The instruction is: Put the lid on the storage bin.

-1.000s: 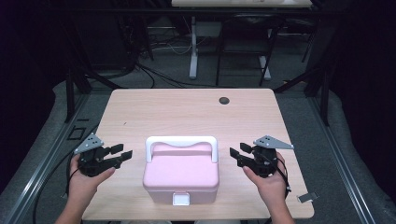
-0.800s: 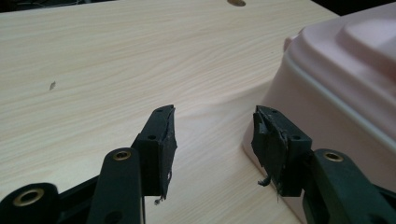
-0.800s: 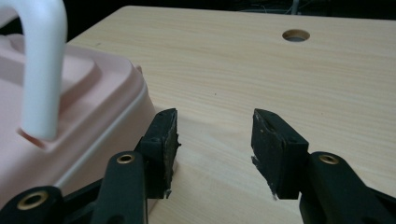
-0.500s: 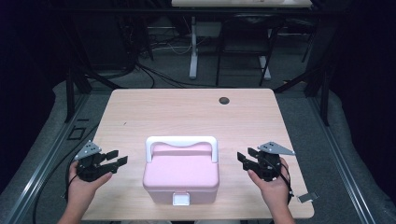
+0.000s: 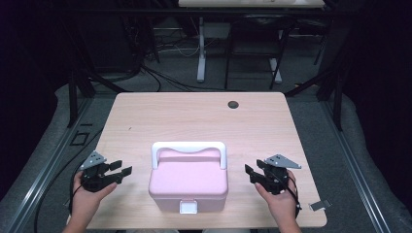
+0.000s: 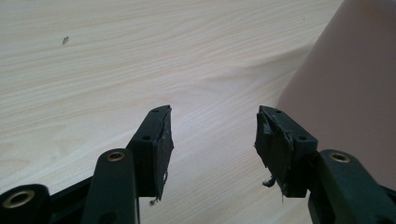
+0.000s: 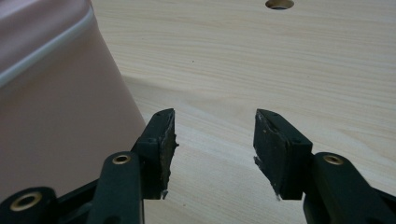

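A pink lidded box (image 5: 188, 182) with a white handle (image 5: 188, 147) and a white front latch (image 5: 188, 208) stands near the front of the wooden table (image 5: 194, 116). My left gripper (image 5: 123, 168) is low over the table to the left of the box, open, with bare wood between its jaws (image 6: 212, 126). The box wall (image 6: 345, 93) is just off its right jaw. My right gripper (image 5: 252, 170) is on the box's right side, open and holding nothing (image 7: 215, 128). There the box side (image 7: 51, 116) stands close beside its left jaw.
A dark round hole (image 5: 233, 104) sits in the far part of the table, seen as well at the top of the right gripper view (image 7: 279, 3). A small grey clip (image 5: 318, 205) lies off the table's front right corner. Dark frames and cables surround the table.
Both hands have sunk toward the tabletop and drawn nearer the front edge, staying either side of the box. The box has not moved.
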The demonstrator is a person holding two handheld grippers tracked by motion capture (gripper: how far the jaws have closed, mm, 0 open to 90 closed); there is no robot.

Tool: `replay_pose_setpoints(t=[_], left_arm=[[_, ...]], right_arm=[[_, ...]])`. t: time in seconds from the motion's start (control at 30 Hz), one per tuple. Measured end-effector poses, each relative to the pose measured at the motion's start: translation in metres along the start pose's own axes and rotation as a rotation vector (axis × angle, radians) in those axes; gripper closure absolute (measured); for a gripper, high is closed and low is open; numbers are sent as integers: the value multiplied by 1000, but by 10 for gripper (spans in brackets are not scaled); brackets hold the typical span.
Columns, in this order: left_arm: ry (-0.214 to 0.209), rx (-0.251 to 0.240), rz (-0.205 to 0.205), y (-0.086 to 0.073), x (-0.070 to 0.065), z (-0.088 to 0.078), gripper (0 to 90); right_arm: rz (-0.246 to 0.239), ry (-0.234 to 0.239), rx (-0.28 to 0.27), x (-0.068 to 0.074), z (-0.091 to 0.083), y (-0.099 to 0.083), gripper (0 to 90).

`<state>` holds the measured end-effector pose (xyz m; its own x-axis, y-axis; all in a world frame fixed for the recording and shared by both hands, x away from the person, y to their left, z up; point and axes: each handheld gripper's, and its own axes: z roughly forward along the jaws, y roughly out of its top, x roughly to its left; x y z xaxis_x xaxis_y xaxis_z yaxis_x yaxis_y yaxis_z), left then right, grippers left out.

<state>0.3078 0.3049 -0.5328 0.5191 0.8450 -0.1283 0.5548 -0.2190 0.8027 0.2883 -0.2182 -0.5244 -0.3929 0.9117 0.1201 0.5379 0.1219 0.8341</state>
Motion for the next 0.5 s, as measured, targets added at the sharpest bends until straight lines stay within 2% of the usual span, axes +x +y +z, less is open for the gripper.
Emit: replay_pose_setpoints(t=[0.2, 0.27, 0.5], left_arm=[[-8, 13, -27, -6, 6, 2, 460], [-9, 4, -40, -6, 9, 3, 461], [-23, 0, -33, -5, 5, 3, 463]], right_arm=[[-8, -23, 17, -4, 3, -5, 479], [-7, -20, 20, -5, 3, -7, 479], [-16, -29, 27, -6, 5, -11, 484]])
